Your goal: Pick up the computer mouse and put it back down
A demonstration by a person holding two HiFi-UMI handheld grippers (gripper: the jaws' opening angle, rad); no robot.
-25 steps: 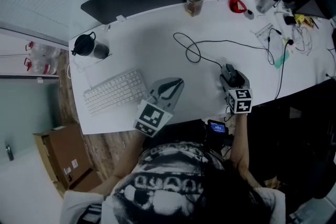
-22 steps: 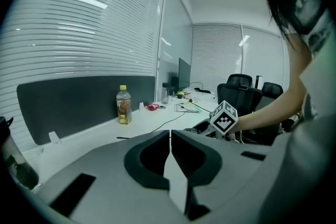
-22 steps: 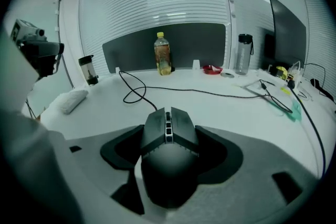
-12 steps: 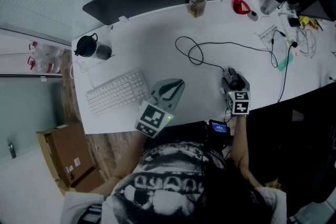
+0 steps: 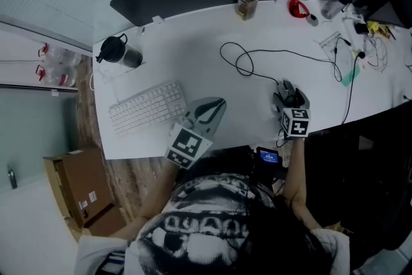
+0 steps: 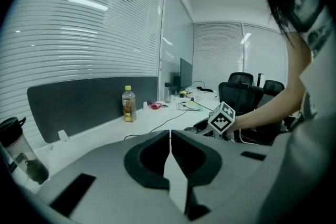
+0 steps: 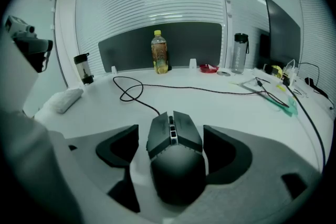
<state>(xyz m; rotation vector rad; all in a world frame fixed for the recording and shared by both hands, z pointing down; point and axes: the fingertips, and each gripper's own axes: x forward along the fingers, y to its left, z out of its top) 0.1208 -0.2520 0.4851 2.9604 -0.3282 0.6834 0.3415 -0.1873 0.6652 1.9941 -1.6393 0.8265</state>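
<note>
At the near right part of the white desk (image 5: 187, 55), the black computer mouse (image 7: 176, 165) lies flat on the surface, directly between the jaws of the right gripper (image 7: 173, 136). Those jaws have just been opening and now stand spread wide, with a visible gap on each side of the mouse, so nothing pinches it. The left gripper (image 6: 169, 136) hangs over the desk beside the white keyboard (image 5: 147, 107), jaws pressed together with nothing between them. The mouse appears to be set down and released. Hazards from here: if the right gripper is drawn back at an angle instead of straight along its own line, one jaw is likely to catch the mouse's flank and slide it toward the near desk edge, which is not far behind it. The mouse cable (image 7: 131, 93) runs forward into a loose loop; a sideways shove of the mouse would drag that loop across the desk. If the jaws reclose off-centre, the rounded shell could squirt out. Legible markings: none. The yellow-capped bottle (image 7: 159, 52) carries a label too small to read, the gripper's cube (image 5: 297, 123) shows only square marker patterns, and no brand can be made out on the mouse.
</note>
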